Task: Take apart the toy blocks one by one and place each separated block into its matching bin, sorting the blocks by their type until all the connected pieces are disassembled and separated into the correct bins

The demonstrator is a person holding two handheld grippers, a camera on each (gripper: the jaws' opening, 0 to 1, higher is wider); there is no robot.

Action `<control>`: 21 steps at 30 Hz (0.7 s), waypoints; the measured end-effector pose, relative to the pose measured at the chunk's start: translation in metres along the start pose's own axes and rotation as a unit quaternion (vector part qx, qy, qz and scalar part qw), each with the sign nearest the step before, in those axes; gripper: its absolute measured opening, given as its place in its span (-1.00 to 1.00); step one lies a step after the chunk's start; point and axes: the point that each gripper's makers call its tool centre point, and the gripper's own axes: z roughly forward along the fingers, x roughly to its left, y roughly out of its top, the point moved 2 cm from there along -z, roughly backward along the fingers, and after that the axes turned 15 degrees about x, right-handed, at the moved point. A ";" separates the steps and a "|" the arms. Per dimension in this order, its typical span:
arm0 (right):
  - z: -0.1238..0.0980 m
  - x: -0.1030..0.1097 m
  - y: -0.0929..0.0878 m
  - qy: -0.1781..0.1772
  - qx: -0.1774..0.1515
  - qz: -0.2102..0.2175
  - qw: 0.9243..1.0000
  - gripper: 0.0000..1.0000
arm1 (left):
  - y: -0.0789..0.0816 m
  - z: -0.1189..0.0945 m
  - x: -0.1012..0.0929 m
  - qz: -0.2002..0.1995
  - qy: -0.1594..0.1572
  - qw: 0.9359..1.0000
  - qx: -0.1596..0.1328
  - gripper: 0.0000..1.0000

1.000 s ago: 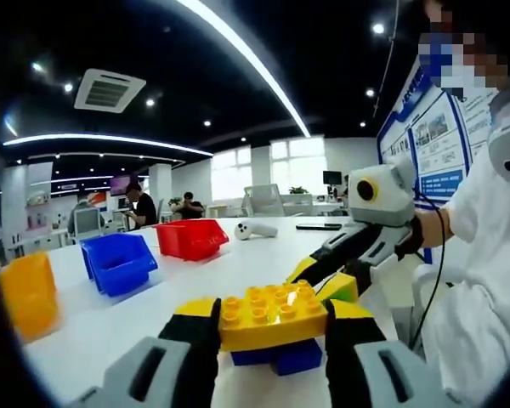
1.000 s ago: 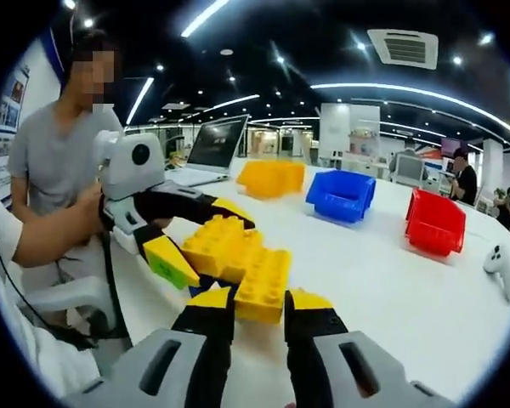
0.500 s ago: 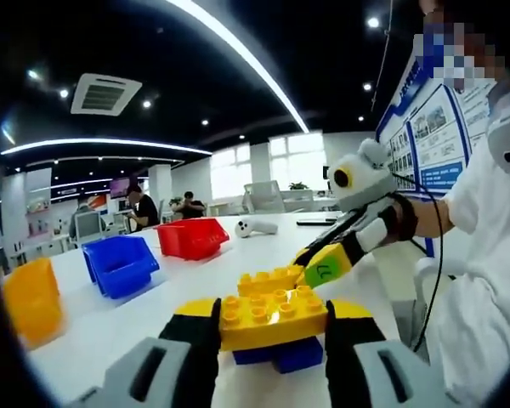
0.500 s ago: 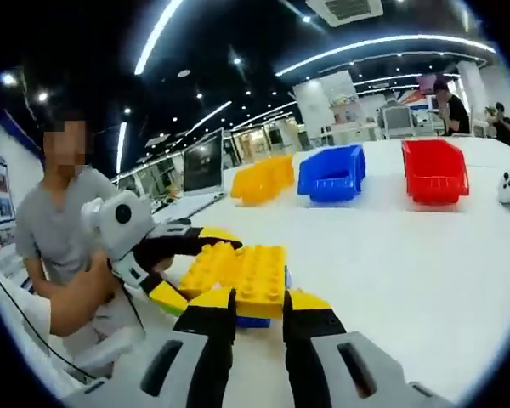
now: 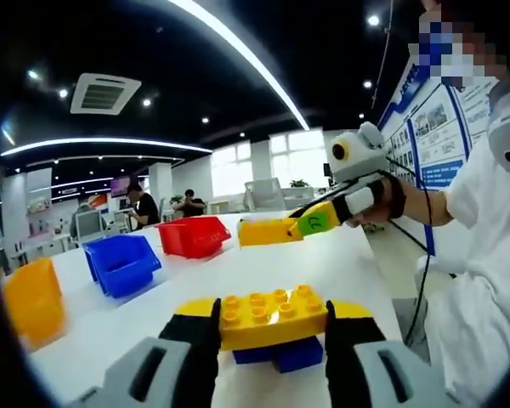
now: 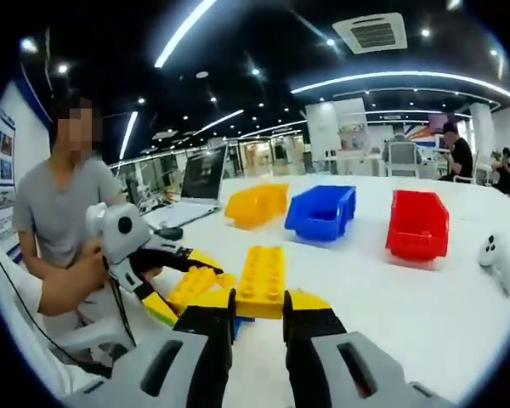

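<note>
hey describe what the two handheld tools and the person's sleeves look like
Each tool has grey bodies ending in black jaws with yellow tips. In the left gripper view, the right tool carries a pale grey housing, a green tag on one tip and a thin black cable. The person wears a white sleeve.

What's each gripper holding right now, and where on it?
Left gripper: the yellow block atop a blue block, clamped across its ends. Right gripper: a separate yellow block, by its near end.
</note>
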 end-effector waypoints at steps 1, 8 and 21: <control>-0.002 -0.005 0.007 -0.001 -0.002 -0.003 1.000 -0.54 | 0.001 0.001 -0.004 0.000 0.001 1.000 0.000 -0.01; 0.016 -0.021 0.043 0.004 -0.009 0.007 1.000 -0.54 | 0.001 0.000 -0.008 -0.002 0.009 1.000 0.003 -0.01; 0.122 -0.001 0.133 0.052 0.021 0.007 0.998 -0.54 | -0.002 -0.008 -0.019 -0.003 0.020 1.000 0.004 -0.01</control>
